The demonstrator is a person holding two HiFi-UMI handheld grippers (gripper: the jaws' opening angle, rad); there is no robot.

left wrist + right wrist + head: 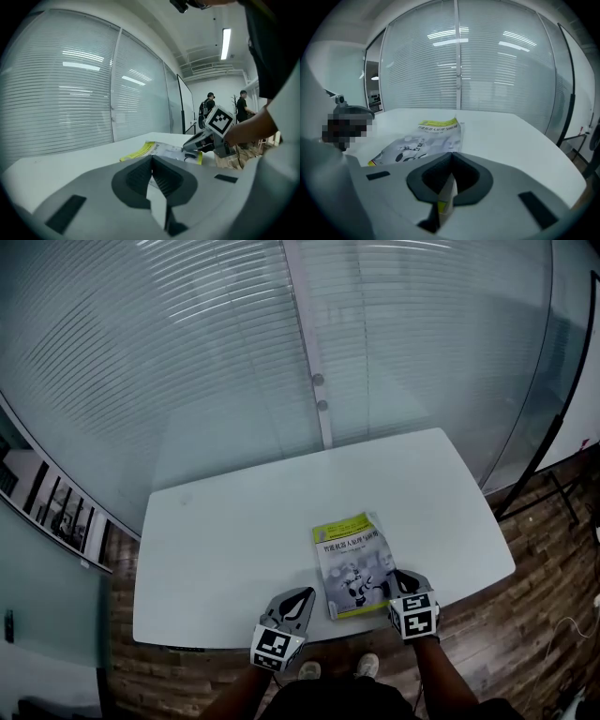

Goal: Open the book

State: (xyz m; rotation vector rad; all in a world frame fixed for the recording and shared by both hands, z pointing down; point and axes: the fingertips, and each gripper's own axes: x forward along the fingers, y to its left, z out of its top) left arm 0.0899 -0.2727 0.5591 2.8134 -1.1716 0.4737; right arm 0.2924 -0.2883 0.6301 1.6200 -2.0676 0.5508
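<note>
Across the top of the head view, a glass wall (187,362) with lowered blinds fills the frame, and wooden floor (525,615) shows at lower right. Below centre stands the white table (234,549). The book (352,563) lies closed, cover up, near the table's front edge, right of centre. The right gripper (397,576), jaws together, hides the book's lower right corner; whether it nips the cover cannot be made out. The left gripper (305,595), jaws also together with nothing between them, sits just left of the book at the table's edge.
</note>
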